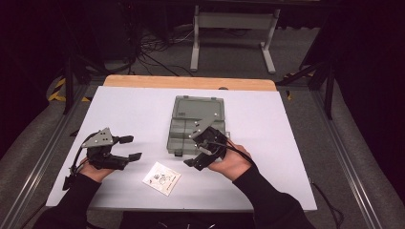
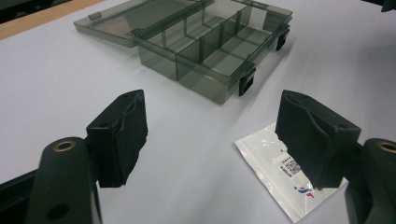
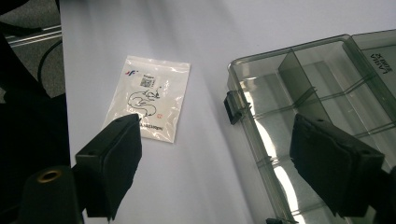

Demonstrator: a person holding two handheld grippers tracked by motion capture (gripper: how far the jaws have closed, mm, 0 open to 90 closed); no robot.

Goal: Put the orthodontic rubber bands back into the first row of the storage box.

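Organizer box (image 1: 193, 125) open — compartments empty

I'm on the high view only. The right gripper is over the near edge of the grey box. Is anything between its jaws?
Observer: No. In the right gripper view the right gripper stands open with bare table between its pads.
Operator: Is there anything inside the box?
Observer: The left gripper view looks into the compartment box; the compartments seen there look empty, and the lid lies folded flat behind.
Operator: What's in that white packet?
Observer: It is a clear plastic packet with a thin dark wire-like item coiled inside and a small printed label.
Operator: And the left gripper?
Observer: The left gripper is open too, nothing between its pads; the packet lies under its right jaw.
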